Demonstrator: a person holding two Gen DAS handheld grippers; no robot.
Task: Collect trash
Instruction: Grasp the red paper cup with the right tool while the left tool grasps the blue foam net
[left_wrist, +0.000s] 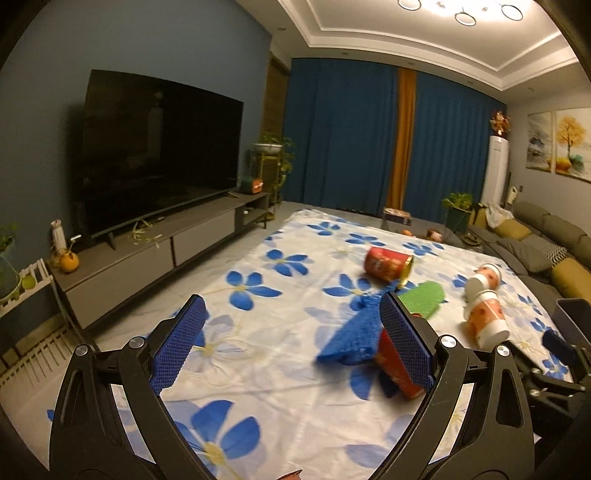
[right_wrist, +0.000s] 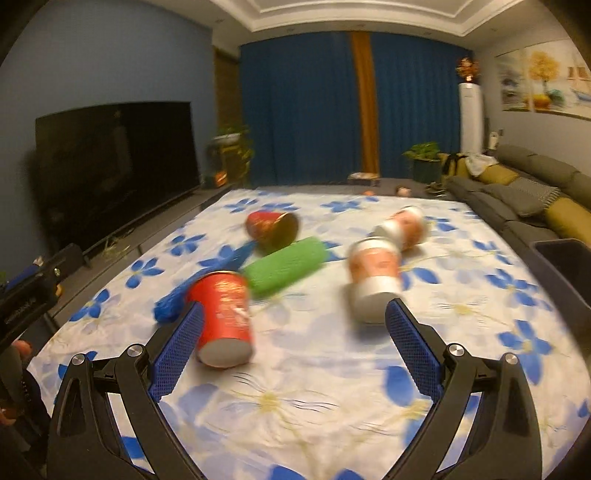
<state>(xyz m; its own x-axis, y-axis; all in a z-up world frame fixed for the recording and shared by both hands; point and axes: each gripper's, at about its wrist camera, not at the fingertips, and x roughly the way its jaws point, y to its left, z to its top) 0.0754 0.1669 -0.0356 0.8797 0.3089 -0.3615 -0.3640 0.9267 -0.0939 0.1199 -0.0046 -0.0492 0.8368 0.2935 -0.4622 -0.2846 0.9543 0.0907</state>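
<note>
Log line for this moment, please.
left gripper: open, empty | right gripper: open, empty | cups on floral cloth: uncollected

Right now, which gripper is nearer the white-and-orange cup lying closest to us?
Right. The right gripper is open with its right finger just short of that white-and-orange cup. The left gripper is off to the cup's left, by the blue cloth.

Cloth (right_wrist: 295, 387) nr both grippers bare; ahead, red cup (right_wrist: 225, 317), green roll (right_wrist: 286, 266) & white cups (right_wrist: 375, 280) crowd the middle.
</note>
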